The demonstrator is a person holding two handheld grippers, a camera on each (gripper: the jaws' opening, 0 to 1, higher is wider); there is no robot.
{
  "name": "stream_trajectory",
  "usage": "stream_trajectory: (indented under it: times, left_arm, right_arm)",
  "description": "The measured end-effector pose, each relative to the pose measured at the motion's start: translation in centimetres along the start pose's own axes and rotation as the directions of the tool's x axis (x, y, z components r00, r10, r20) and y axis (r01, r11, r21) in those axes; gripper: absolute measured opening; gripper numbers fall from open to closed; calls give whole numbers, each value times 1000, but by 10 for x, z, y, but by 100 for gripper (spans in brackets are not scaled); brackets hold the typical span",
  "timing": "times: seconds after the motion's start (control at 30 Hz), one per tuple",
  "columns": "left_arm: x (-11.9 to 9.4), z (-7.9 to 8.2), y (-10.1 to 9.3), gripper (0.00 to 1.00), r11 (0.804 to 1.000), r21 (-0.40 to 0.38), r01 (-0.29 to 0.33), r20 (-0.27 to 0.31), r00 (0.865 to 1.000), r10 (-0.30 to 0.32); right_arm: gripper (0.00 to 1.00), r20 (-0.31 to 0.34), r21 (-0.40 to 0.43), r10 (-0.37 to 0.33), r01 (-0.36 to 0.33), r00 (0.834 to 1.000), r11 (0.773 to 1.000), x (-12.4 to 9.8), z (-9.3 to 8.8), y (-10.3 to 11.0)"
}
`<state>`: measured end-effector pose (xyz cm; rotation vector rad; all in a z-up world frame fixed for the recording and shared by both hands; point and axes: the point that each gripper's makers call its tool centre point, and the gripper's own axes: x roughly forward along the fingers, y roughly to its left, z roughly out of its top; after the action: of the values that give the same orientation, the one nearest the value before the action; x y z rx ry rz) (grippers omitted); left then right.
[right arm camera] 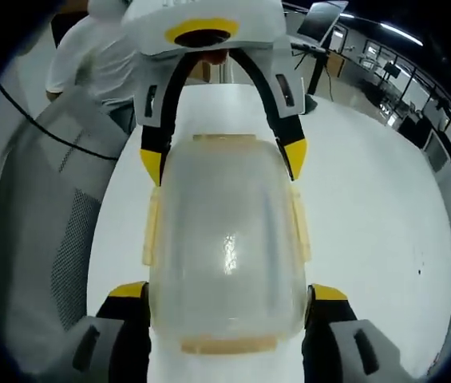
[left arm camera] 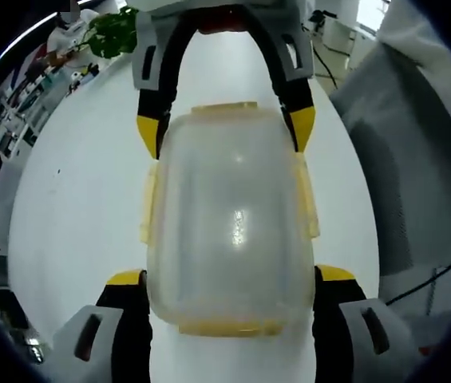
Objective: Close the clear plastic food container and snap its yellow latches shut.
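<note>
The white table (left arm camera: 73,231) carries the container (left arm camera: 229,223), which lies at its middle with the lid on; beside the table, past one long side of the container, stands a grey mesh chair (right arm camera: 41,239); beyond the chair, by the table's far end in the right gripper view, a person in a white shirt (right arm camera: 89,56) stands; past the container's other long side, off the table's edge, are shelves (left arm camera: 25,96) of small things too blurred to read, and a green plant (left arm camera: 113,32) sits at the table's far corner in the left gripper view.

The container is clear and cloudy, with pale yellow latches (left arm camera: 148,203) along all four sides; whether they are snapped down I cannot tell; no label or writing can be read on it.

The left gripper (left arm camera: 229,279) has its yellow-tipped jaws wide, one on each long side of the container at its near end, close against the walls; the right gripper (right arm camera: 229,291) stands the same way at the opposite end, jaws wide and flanking the container; each gripper shows beyond the container's far end in the other's view.
</note>
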<state>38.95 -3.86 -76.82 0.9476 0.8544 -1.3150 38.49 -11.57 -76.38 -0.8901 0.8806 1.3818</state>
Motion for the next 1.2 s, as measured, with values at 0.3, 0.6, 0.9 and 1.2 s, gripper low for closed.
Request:
stream_trajectory:
  times: [0.3,0.6,0.9,1.2]
  left_arm:
    - [-11,-24,-2,83,1000,-8,-1,17,1000,1]
    - [-10,-26,24,82,1000,16,14,4,1000,-14]
    - [-5,-25,64,83,999,25,26,-3,1000,-25]
    - [0,-19,95,83,999,18,33,-1,999,-33]
  right_arm:
    - [78,-17,-14,8,-8,1000,1000,11,23,1]
    - [78,-20,12,-1,2,1000,1000,11,25,-23]
    - [78,-24,20,-8,8,1000,1000,10,23,-62]
    - [78,-42,16,-4,5,999,1000,7,16,-93]
